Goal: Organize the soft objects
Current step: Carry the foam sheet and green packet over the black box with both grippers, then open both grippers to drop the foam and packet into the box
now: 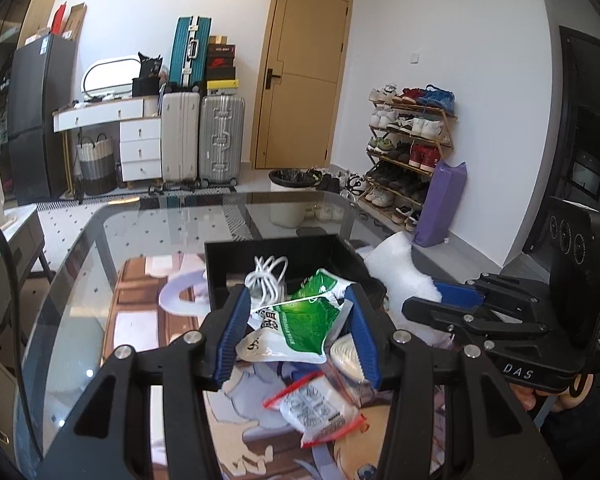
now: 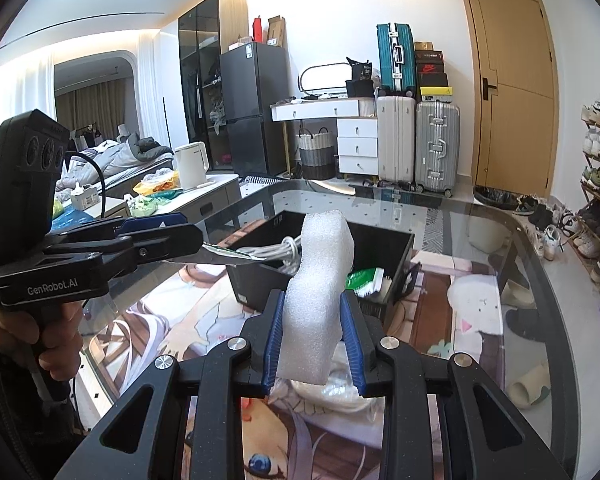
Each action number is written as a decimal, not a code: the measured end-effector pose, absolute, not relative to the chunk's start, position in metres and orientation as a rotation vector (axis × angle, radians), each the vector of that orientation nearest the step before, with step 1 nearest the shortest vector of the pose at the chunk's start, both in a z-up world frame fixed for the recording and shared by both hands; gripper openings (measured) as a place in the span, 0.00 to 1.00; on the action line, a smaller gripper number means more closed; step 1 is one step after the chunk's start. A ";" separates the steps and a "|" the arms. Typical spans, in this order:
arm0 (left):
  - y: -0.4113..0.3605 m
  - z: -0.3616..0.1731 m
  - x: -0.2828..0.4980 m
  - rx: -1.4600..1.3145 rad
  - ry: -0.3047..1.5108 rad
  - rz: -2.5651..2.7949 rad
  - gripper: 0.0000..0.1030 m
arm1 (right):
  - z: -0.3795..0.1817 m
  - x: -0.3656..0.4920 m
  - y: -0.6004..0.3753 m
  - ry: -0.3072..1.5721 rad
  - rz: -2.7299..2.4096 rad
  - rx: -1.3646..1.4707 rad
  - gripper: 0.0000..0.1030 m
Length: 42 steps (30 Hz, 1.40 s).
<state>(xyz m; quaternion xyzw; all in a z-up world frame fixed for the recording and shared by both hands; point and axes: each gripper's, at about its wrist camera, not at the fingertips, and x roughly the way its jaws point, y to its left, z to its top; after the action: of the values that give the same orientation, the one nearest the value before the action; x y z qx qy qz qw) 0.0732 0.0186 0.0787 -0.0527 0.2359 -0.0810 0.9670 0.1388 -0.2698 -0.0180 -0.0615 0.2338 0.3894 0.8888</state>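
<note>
The left gripper (image 1: 298, 322) is pinching a green and white packet (image 1: 296, 322) just in front of a black bin (image 1: 268, 248) on the glass table (image 1: 160, 220). The right gripper (image 2: 313, 334) is squeezing an upright white foam block (image 2: 318, 288) near the bin. 1 coiled white cable (image 1: 268, 276) is lying inside the bin. A red-edged sachet (image 1: 318, 410) is resting on the table below the left gripper.
</note>
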 end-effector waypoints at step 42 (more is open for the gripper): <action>0.005 0.052 0.171 -0.080 0.534 -0.198 0.51 | -0.029 0.229 -0.236 0.553 0.750 -0.128 0.31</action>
<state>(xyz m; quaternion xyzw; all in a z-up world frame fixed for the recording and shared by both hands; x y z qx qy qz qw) 0.1713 0.0050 0.0517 -0.0393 0.2635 -0.0978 0.9589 0.2289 -0.2357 -0.0287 -0.0616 0.2662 0.3612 0.8916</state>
